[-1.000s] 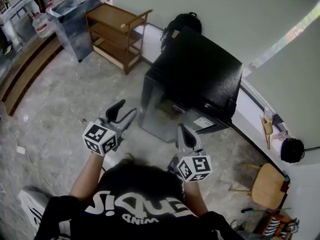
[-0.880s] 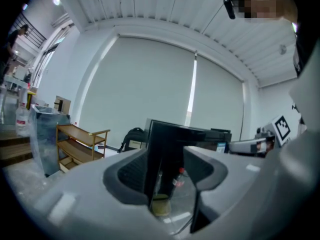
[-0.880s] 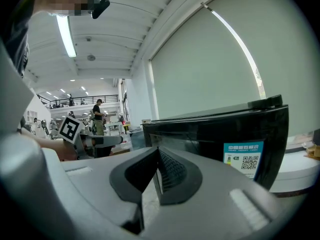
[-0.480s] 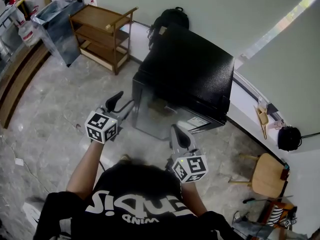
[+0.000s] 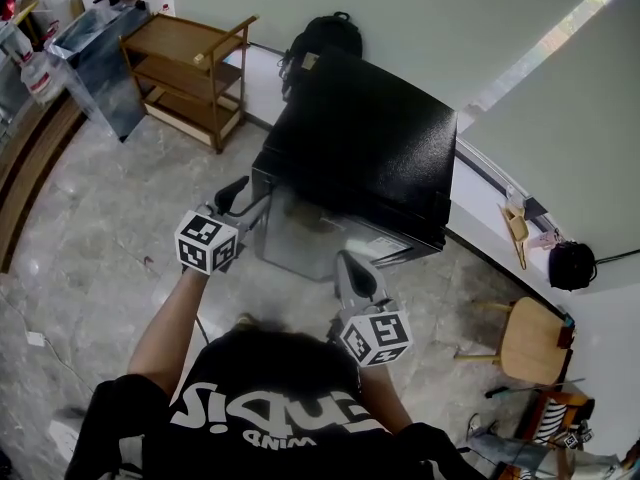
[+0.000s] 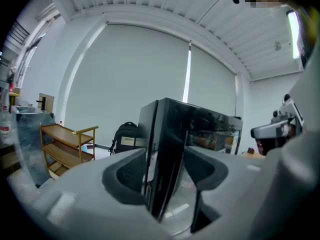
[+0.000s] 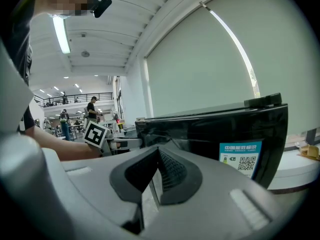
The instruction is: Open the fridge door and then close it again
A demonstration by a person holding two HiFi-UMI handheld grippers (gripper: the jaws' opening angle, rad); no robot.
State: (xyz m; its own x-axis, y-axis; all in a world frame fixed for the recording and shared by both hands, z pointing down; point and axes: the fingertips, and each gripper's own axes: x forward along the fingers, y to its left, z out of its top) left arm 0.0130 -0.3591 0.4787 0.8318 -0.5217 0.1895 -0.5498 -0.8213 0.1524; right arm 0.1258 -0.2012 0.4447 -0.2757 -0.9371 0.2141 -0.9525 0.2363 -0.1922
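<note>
Looking down at the black fridge [image 5: 360, 138] on the floor before us, we judged the task barely begun: its door [image 5: 305, 236] seemed closed, perhaps a crack ajar, though dark reflections left that unsettled. Our left gripper [image 5: 252, 196] stood with jaws spread at the front left corner, the door's edge between them but unsqueezed, while our right gripper [image 5: 355, 266] was pinched together on nothing near the door; both opening and closing remained.
</note>
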